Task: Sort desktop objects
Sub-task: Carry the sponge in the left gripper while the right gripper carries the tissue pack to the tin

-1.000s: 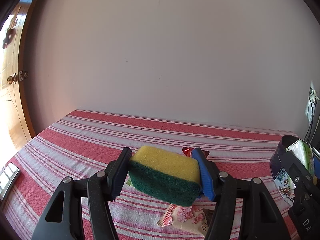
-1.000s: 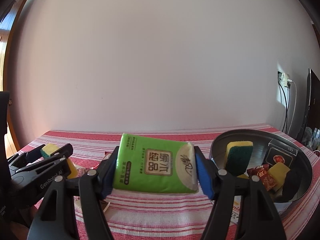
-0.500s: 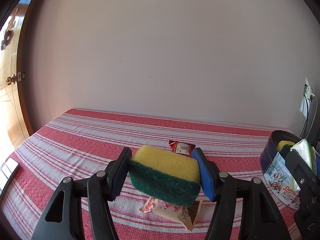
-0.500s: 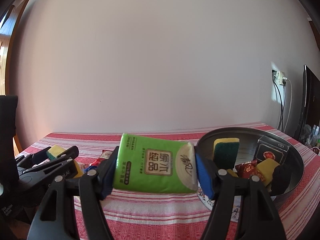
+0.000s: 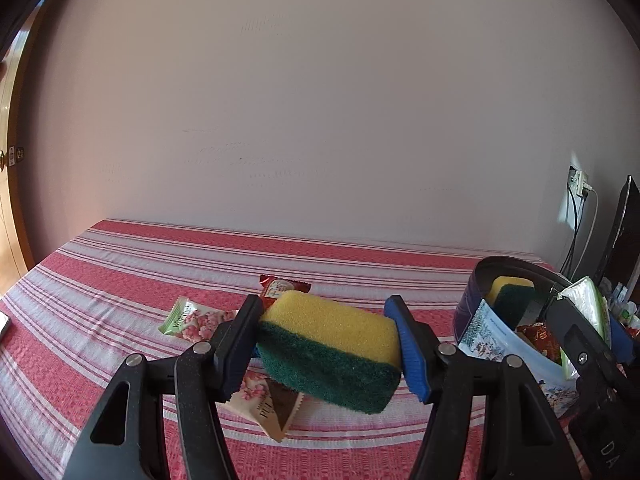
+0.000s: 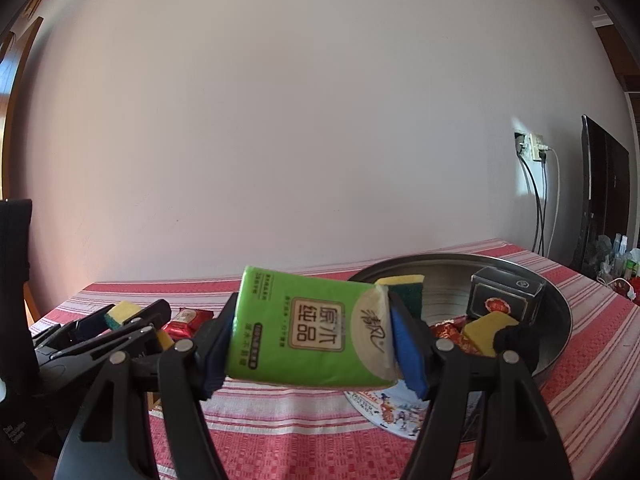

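Right claw [image 6: 312, 330] pinches the green tissue pack [image 6: 310, 326] crosswise, long axis running pad to pad, and the round tin [image 6: 560, 312] lies just ahead and to its right, so this hand looks nearer the drop. Left claw [image 5: 326, 342] pinches the yellow-green sponge [image 5: 330, 344] above the striped bench [image 5: 120, 280], tin [image 5: 470, 304] further off to its right with the right claw in between. Tin already holds a sponge [image 6: 404, 288], a dark box [image 6: 506, 296] and wrappers; loose snack packets [image 5: 192, 318] lie on the bench below.

Green tissue pack [image 6: 316, 330] — "原汁纯品", "清风"; left gripper [image 6: 132, 322] body — "GenRobot".
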The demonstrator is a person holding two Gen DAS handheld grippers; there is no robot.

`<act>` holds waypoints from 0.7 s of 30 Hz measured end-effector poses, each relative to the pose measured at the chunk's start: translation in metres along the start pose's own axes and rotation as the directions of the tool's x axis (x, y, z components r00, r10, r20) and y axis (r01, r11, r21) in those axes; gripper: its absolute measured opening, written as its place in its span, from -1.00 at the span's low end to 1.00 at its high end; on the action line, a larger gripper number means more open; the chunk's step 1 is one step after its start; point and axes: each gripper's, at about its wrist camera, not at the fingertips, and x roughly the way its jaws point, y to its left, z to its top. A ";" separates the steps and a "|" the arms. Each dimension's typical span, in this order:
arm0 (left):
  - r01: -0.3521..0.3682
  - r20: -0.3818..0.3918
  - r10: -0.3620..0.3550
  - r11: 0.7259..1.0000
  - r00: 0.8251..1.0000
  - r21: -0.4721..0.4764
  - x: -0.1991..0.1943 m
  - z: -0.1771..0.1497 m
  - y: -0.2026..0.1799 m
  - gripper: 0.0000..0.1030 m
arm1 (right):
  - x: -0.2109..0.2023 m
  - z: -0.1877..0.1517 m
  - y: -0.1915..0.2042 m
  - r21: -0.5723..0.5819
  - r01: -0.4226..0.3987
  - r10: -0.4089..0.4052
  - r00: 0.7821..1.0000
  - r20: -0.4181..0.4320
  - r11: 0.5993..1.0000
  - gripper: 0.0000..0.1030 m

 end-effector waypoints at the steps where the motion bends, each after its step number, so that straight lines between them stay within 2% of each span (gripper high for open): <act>1: 0.013 0.001 -0.013 1.000 1.000 0.001 -0.001 0.000 -0.004 0.26 | -0.001 0.000 -0.005 0.010 0.006 -0.006 1.000 0.002 1.000 0.35; 12: 0.165 0.022 -0.166 0.985 0.986 0.050 -0.014 0.001 -0.051 0.26 | -0.018 0.008 -0.080 0.108 0.134 -0.137 0.990 0.027 0.985 0.35; 21: 0.295 0.011 -0.296 0.952 0.955 0.083 -0.007 0.012 -0.101 0.26 | -0.023 0.027 -0.157 0.197 0.298 -0.310 0.950 0.035 0.934 0.35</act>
